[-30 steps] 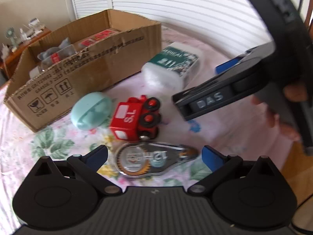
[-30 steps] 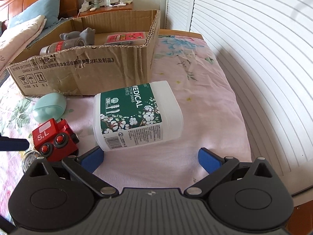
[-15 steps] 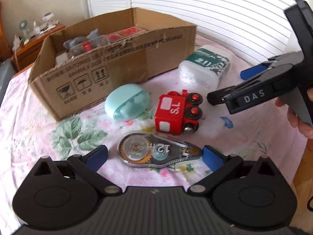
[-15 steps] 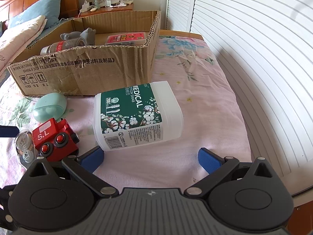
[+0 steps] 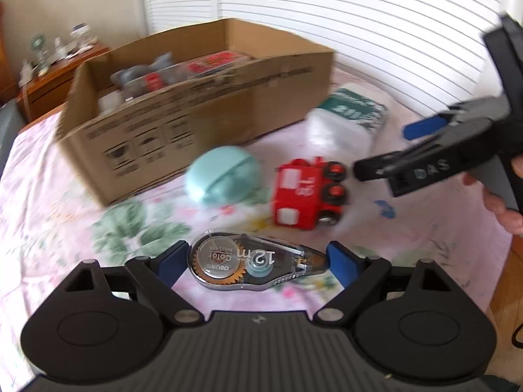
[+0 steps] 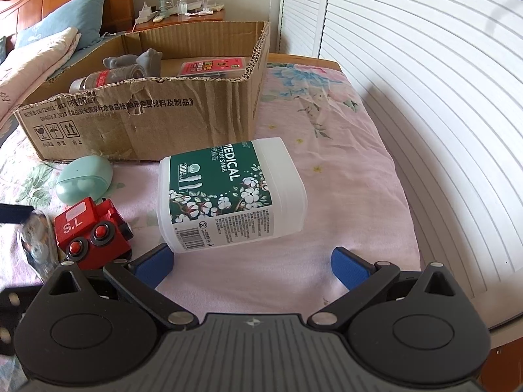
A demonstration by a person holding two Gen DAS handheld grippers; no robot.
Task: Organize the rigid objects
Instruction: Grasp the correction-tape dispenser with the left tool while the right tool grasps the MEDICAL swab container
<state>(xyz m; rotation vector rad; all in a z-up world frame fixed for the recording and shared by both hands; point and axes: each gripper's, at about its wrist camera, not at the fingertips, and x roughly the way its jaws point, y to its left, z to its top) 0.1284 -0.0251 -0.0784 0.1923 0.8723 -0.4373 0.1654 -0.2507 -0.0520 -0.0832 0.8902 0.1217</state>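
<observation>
Correction tape (image 5: 251,263) between left gripper (image 5: 258,263) fingers, spread

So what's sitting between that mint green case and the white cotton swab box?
The red toy train lies between the mint case and the cotton swab box, nearer the camera, clearest in the right wrist view.
</observation>
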